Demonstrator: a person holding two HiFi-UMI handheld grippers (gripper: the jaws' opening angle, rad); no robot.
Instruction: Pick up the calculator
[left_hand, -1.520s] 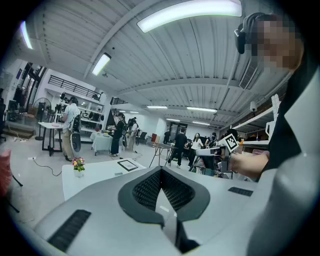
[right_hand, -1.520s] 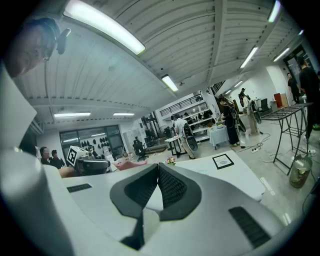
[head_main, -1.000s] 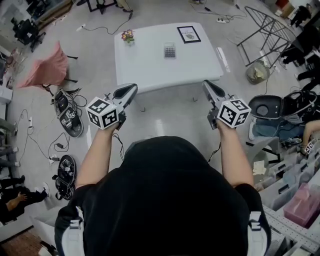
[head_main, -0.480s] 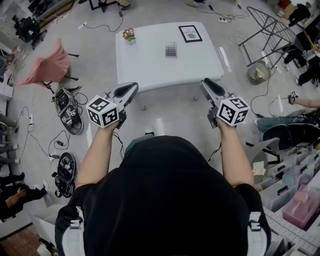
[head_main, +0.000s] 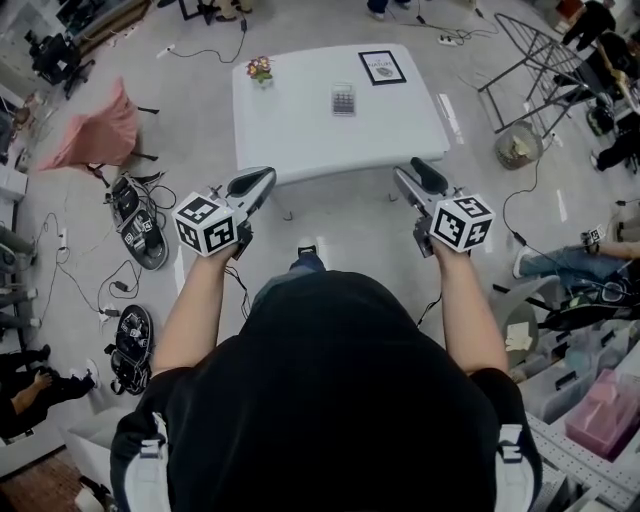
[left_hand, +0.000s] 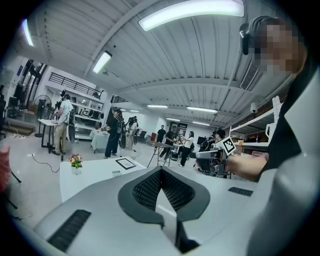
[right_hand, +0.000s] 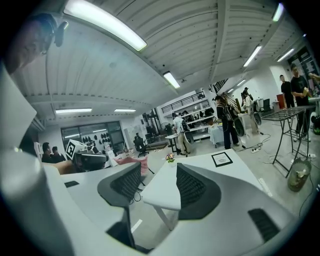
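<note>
Calculator (head_main: 343, 99) keys and frame (head_main: 380, 67) print: too small, illegible.

Tabletop (head_main: 300, 130): white, smooth, faint sheen. Calculator (head_main: 343, 99) nr far edge: grey plastic. Left tool (left_hand: 161, 172): matt grey plastic shell, black ribbed pads (left_hand: 145, 190). Floor (head_main: 330, 240): glossy grey. Pink cloth (head_main: 95, 135), soft, left of tabletop.

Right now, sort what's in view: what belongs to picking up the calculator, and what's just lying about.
For the job:
calculator
white table under it
right gripper, jaws opening, nothing between them
left gripper, jaws together

Lying about:
small flower pot
framed picture
pink chair
</note>
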